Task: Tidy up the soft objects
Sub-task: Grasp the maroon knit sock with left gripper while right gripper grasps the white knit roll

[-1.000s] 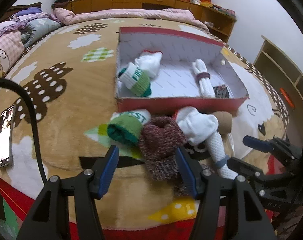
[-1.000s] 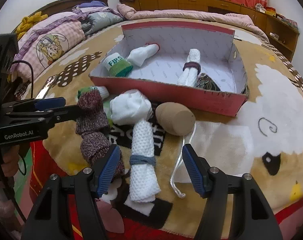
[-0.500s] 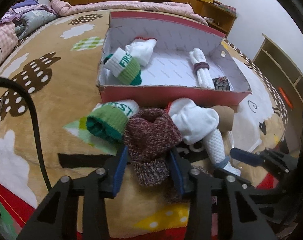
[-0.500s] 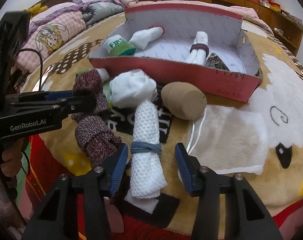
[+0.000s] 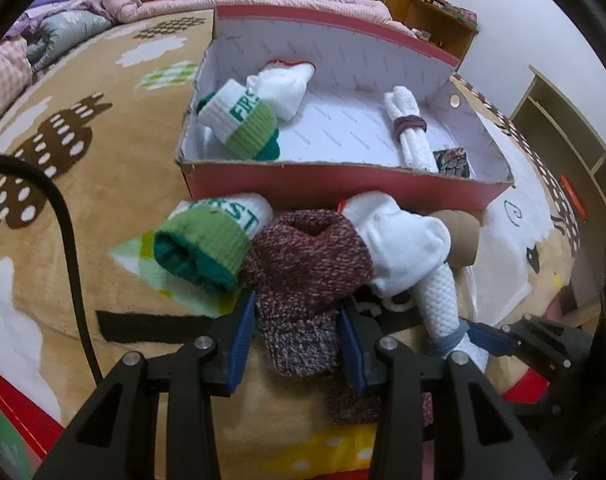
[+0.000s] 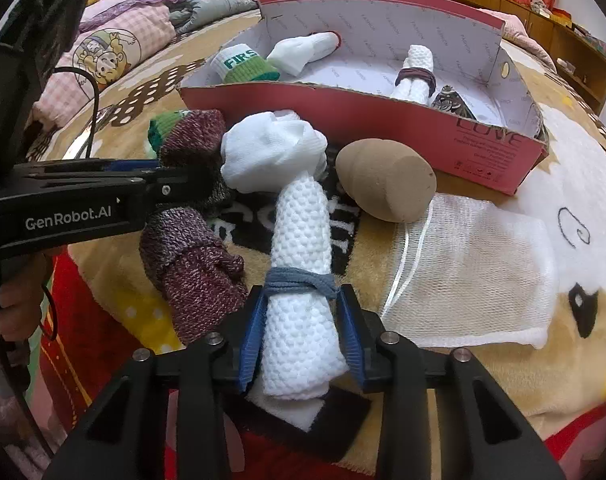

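Note:
My left gripper (image 5: 297,312) is shut on a maroon knitted sock roll (image 5: 311,256) lying on the tan bedspread. A green-and-white sock (image 5: 211,244) lies to the left of it and a white sock bundle (image 5: 399,240) to the right. My right gripper (image 6: 301,312) has its jaws closing on a white waffle cloth roll (image 6: 301,232) tied with a grey-blue band (image 6: 299,284); both pads touch its sides. A tan egg-shaped sponge (image 6: 383,180) lies beside the roll. Behind stands the red box (image 5: 343,182), which holds a green-and-white sock (image 5: 243,120), a white sock (image 5: 287,84) and a banded white roll (image 5: 409,128).
A white mesh bag (image 6: 471,268) lies flat to the right of the roll. A dark patterned item (image 5: 451,162) sits in the box's near right corner. A black cable (image 5: 71,248) crosses the left side. Quilts (image 6: 115,48) are piled far left, and wooden shelves (image 5: 563,120) stand at the right.
Both grippers came down and narrowed. The left jaws went from wide apart to pressing the maroon sock. The right jaws closed in around the white waffle roll.

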`<state>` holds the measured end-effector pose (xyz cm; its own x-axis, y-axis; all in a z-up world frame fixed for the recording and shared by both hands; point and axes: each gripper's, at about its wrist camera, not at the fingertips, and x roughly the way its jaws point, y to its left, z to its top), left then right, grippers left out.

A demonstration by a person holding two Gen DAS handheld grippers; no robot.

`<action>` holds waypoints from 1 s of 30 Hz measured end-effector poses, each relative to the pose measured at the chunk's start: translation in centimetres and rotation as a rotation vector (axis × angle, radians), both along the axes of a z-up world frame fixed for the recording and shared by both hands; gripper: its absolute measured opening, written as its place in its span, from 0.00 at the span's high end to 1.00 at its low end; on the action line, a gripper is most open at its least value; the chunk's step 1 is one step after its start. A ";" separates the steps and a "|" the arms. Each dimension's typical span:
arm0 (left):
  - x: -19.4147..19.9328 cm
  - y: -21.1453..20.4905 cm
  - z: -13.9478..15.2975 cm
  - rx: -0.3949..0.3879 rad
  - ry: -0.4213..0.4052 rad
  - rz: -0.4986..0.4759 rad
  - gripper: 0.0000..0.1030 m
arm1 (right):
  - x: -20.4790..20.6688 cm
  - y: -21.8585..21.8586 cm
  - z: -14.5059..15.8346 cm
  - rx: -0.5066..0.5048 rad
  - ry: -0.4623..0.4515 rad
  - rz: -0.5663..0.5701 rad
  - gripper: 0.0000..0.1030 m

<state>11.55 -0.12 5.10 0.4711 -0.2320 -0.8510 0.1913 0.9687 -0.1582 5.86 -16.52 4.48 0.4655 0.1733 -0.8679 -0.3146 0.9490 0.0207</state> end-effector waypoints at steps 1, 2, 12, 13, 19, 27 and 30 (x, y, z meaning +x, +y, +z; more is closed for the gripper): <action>0.1 0.0 -0.1 -0.003 0.003 -0.001 0.59 | 0.0 0.0 0.0 0.000 0.000 0.000 0.66; 0.1 0.0 -0.2 -0.004 0.003 -0.002 0.59 | 0.1 0.0 0.0 -0.001 0.000 -0.001 0.68; -1.1 -0.3 0.8 0.007 -0.042 -0.045 0.76 | -0.4 -0.5 0.3 0.028 -0.004 0.000 0.72; -1.2 -0.3 0.9 0.005 -0.044 -0.048 0.76 | -0.5 -0.6 0.4 0.036 -0.006 0.001 0.72; -2.4 -0.1 1.9 -0.004 -0.064 -0.059 0.76 | -0.8 -1.0 1.5 0.058 -0.026 -0.010 0.72; -3.3 0.3 3.5 -0.022 -0.095 -0.057 0.76 | -1.4 -1.9 3.1 0.085 -0.060 -0.031 0.72; -3.6 0.2 4.0 -0.028 -0.105 -0.061 0.76 | -1.6 -2.2 3.6 0.092 -0.071 -0.038 0.72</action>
<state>7.98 0.13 9.14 0.5412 -0.2863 -0.7906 0.2667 0.9501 -0.1615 4.25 -18.69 8.07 0.5329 0.2321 -0.8137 -0.2826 0.9552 0.0874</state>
